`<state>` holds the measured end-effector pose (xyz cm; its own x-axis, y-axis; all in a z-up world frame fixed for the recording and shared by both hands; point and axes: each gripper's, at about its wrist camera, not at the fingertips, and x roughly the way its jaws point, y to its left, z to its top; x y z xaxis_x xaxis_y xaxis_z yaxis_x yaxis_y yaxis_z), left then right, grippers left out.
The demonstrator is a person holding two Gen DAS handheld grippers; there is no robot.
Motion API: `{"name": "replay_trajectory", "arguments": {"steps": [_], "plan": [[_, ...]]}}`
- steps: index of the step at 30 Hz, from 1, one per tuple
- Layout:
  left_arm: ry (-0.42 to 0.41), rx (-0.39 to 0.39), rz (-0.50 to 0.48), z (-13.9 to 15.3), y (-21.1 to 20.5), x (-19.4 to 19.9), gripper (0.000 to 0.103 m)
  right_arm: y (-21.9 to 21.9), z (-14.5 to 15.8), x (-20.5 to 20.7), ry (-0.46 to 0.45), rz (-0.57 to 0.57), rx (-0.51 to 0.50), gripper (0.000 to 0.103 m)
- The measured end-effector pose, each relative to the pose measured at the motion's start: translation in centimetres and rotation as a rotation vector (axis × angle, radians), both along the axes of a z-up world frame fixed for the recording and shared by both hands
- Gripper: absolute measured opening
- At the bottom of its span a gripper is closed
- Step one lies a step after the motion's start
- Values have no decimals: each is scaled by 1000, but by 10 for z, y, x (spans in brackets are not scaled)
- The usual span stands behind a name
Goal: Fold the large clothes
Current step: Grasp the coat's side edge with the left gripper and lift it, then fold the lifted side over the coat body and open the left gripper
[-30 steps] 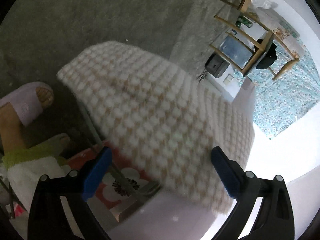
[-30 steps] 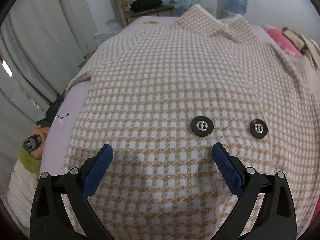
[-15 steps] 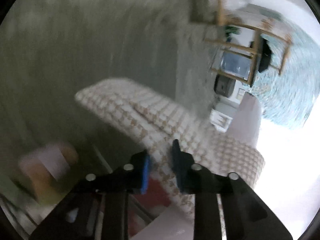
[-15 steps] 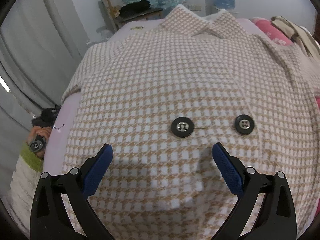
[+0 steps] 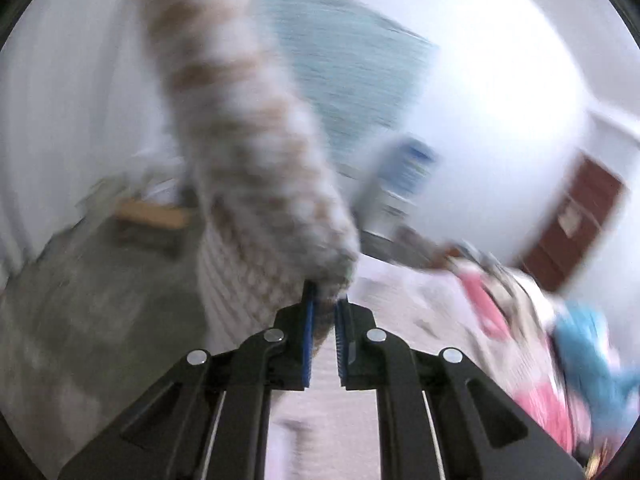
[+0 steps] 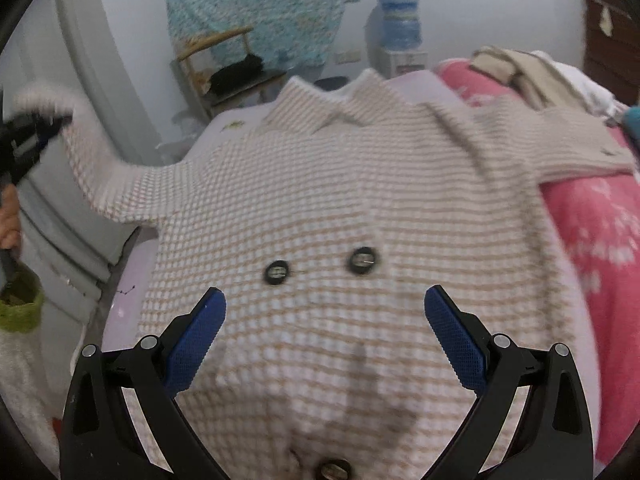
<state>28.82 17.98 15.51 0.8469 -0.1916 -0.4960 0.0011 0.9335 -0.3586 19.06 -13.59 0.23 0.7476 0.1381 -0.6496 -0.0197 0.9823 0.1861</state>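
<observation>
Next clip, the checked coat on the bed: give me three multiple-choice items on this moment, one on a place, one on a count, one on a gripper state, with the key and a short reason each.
1. Where does the coat's collar point in the right wrist view?
A. toward the far wall
B. toward the camera
C. off the right side of the bed

2. How many dark buttons show on the coat there?
A. one
B. three
C. five

3. What is the left gripper doing?
A. open above the bed
B. shut on nothing
C. shut on the sleeve

Key: 1 A, the collar lies at the far end near the chair. 2 B, two side by side and one at the bottom edge. 3 C, checked cloth sits between its closed pads.
</observation>
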Motion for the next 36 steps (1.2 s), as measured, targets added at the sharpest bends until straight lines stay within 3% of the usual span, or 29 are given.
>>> {"name": "replay_trajectory", "arguments": {"steps": [3, 5, 6, 7, 8, 9, 12, 14, 18, 22, 26, 28, 32, 36], "plan": [[19, 73, -213, -3, -87, 3, 11, -21, 0, -15, -3, -52, 10, 95], [69, 113, -304, -24, -130, 7, 12, -38, -3, -24, 0, -94, 25, 95], [107, 142, -342, -42, -152, 8, 18, -45, -6, -26, 4, -107, 33, 95], [145, 161, -364, -59, -166, 11, 26, -51, -9, -28, 12, -119, 44, 95], [205, 168, -384, -83, -180, 13, 50, -60, -14, -31, 25, -133, 59, 95], [233, 167, -393, -99, -186, 14, 67, -64, -17, -31, 35, -138, 65, 95], [316, 198, -377, -145, -195, 15, 70, -76, -27, -28, 76, -145, 69, 95], [334, 171, -384, -151, -193, 14, 74, -80, -30, -25, 88, -138, 59, 95], [270, 131, -373, -137, -173, -8, 86, -91, -24, -15, 85, -109, 89, 95], [265, 160, -310, -138, -164, -28, 88, -106, -8, 5, 63, -48, 222, 95], [354, 251, -191, -161, -146, -32, 88, -121, 0, 39, 71, 19, 381, 94], [372, 267, -152, -172, -141, -33, 88, -122, -3, 57, 94, 43, 420, 90], [361, 257, -88, -181, -133, -31, 88, -125, -25, 100, 204, 58, 455, 66], [328, 258, -47, -181, -124, -26, 88, -127, -41, 132, 271, 21, 401, 51]]}}
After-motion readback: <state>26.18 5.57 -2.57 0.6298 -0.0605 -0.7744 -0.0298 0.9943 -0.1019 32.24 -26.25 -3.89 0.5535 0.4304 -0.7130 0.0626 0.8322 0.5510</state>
